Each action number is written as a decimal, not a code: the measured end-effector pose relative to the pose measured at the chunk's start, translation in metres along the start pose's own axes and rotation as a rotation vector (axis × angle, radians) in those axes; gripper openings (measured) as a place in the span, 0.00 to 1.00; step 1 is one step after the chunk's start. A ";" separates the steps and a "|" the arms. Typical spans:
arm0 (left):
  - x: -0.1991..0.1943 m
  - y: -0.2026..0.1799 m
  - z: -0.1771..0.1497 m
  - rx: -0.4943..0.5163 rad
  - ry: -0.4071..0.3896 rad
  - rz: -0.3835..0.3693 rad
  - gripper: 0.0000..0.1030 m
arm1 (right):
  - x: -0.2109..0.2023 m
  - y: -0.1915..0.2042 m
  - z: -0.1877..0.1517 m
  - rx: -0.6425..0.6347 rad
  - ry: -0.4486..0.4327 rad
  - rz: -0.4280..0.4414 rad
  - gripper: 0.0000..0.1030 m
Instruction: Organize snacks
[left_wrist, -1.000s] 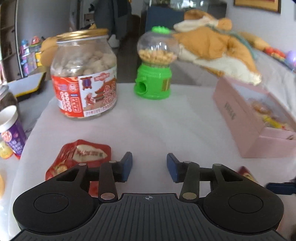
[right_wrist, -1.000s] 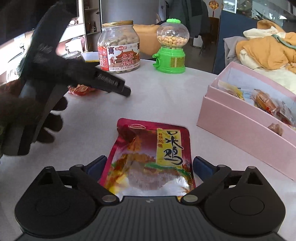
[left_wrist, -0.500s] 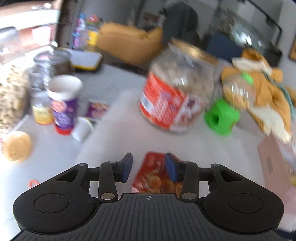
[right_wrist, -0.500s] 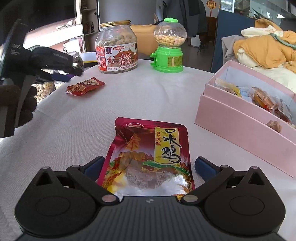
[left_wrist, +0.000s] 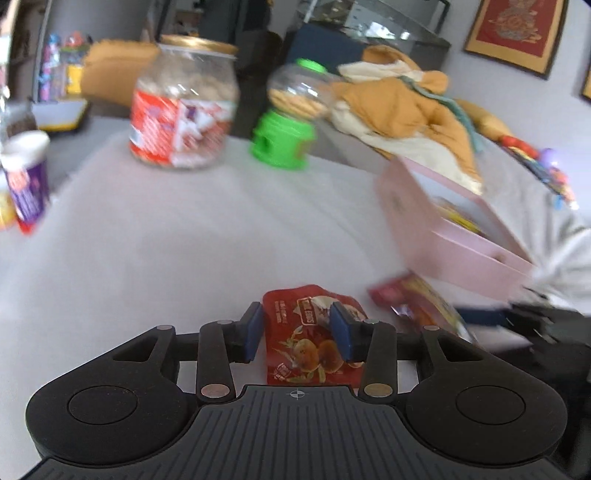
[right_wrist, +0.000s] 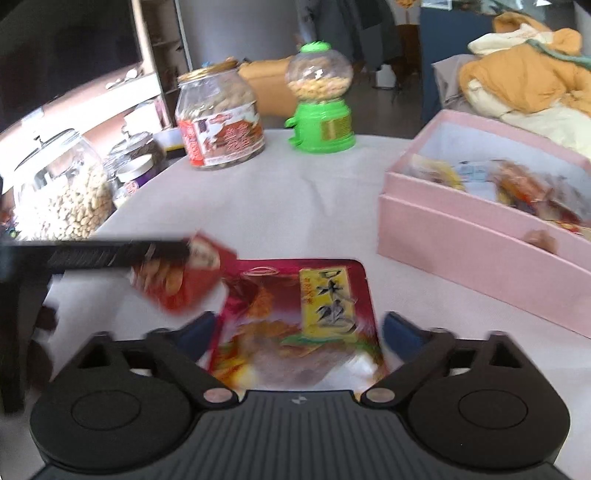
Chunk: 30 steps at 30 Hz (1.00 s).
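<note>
My left gripper (left_wrist: 297, 334) is shut on a small red snack packet (left_wrist: 310, 339) and holds it above the white table. In the right wrist view that packet (right_wrist: 184, 277) hangs from the left gripper's fingers (right_wrist: 147, 251), beside the big red chicken snack pouch (right_wrist: 299, 317). My right gripper (right_wrist: 297, 332) is open, its jaws on either side of that pouch, which lies flat on the table. The pouch also shows in the left wrist view (left_wrist: 421, 306). The open pink box (right_wrist: 480, 236) with several snacks stands to the right.
A peanut jar with a gold lid (right_wrist: 218, 118) and a green candy dispenser (right_wrist: 321, 99) stand at the far side. A large jar of peanuts (right_wrist: 62, 192) and a purple cup (left_wrist: 26, 181) stand at the left edge. Orange clothes (left_wrist: 406, 107) lie behind.
My left gripper took hold of the small red packet at the left and carried it right, next to the chicken pouch. My right gripper stayed open around the pouch.
</note>
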<state>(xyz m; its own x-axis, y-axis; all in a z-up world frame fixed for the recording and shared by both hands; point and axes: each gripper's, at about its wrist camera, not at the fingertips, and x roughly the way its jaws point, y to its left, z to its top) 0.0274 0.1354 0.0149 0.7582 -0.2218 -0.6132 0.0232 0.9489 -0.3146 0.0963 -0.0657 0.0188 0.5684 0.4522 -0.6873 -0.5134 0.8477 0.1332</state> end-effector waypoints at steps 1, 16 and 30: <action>-0.003 -0.006 -0.004 0.004 0.016 -0.015 0.43 | -0.004 0.001 -0.002 -0.017 -0.003 -0.036 0.80; 0.000 -0.112 -0.034 0.433 0.047 0.190 0.59 | -0.066 -0.065 -0.051 0.092 -0.046 -0.114 0.92; -0.032 -0.096 -0.031 0.406 0.080 0.192 0.60 | -0.062 -0.067 -0.051 0.113 -0.040 -0.094 0.94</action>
<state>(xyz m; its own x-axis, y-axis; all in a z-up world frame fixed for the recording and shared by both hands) -0.0187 0.0447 0.0421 0.7216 -0.0345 -0.6915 0.1525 0.9822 0.1102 0.0624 -0.1647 0.0164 0.6372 0.3778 -0.6717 -0.3819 0.9119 0.1506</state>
